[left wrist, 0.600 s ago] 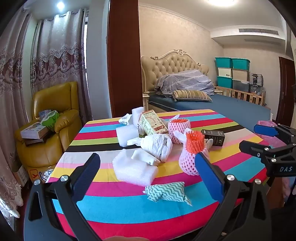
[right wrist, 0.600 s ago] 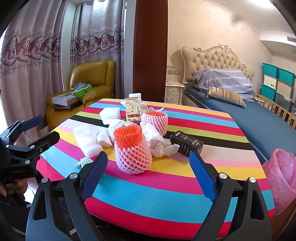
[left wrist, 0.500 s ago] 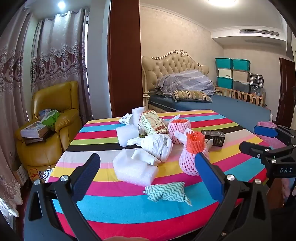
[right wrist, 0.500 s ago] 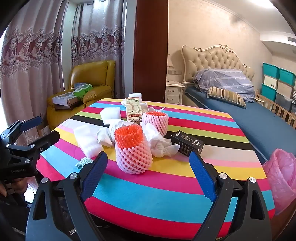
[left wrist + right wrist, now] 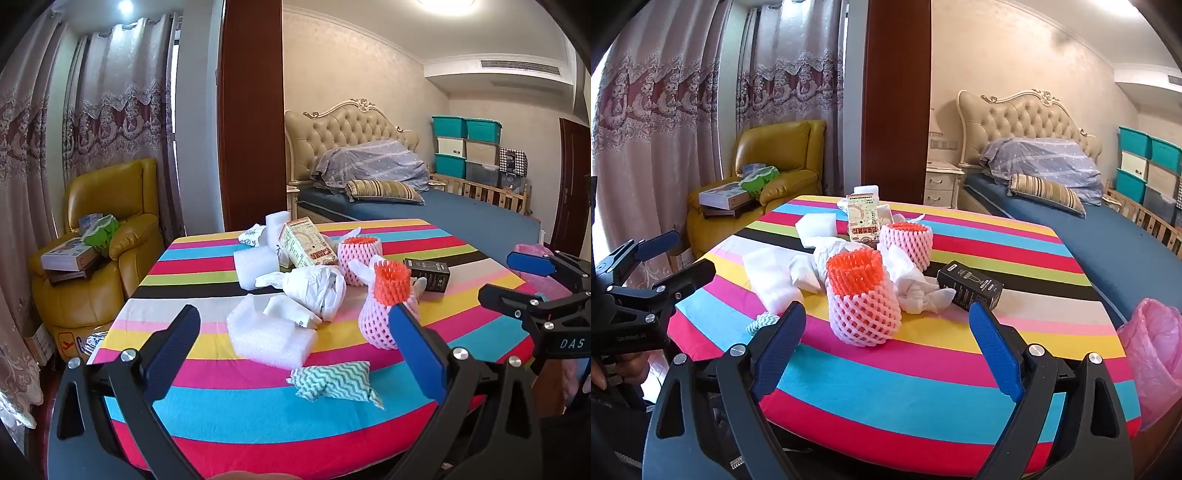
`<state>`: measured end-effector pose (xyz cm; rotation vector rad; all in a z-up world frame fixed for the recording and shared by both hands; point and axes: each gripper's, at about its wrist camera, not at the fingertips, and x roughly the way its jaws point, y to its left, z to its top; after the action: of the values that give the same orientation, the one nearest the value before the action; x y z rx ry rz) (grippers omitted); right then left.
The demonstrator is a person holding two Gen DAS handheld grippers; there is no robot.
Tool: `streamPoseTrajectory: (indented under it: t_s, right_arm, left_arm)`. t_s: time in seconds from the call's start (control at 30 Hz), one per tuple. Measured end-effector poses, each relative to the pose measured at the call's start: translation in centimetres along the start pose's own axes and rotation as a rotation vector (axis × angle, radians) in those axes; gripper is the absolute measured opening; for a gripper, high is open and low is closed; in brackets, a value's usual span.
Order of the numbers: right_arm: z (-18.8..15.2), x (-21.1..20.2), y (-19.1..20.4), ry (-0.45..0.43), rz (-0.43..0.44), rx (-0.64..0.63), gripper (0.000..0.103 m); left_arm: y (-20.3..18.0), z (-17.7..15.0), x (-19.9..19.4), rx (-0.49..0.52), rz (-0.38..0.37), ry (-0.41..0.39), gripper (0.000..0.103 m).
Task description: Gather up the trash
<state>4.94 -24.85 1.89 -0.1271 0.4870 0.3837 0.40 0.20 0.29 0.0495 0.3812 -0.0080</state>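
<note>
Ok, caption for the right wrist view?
Open right gripper faces a foam fruit net and black box on the striped table.

Mid-frame in the left wrist view, the trash clusters together: a white foam sheet (image 5: 267, 338), crumpled white paper (image 5: 314, 290), a tilted cream carton (image 5: 304, 248), two pink foam nets (image 5: 386, 306) with orange rims, and a black box (image 5: 426, 274) lying flat. A green zigzag cloth (image 5: 334, 380) lies lower centre.

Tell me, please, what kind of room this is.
Most likely a bedroom in a home. A bed with a tufted headboard stands behind the striped table, a yellow armchair sits by the lace curtains, and storage boxes are stacked against the far wall.
</note>
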Motion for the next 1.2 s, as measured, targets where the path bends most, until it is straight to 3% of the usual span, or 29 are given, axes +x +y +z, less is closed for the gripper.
streamPoseTrajectory:
  t_s: [1.2]
  right_arm:
    - [0.00,0.11,-0.19,0.007,0.007,0.007,0.084]
  left_arm:
    - [0.80,-0.52,-0.15,-0.013,-0.007,-0.002,0.099]
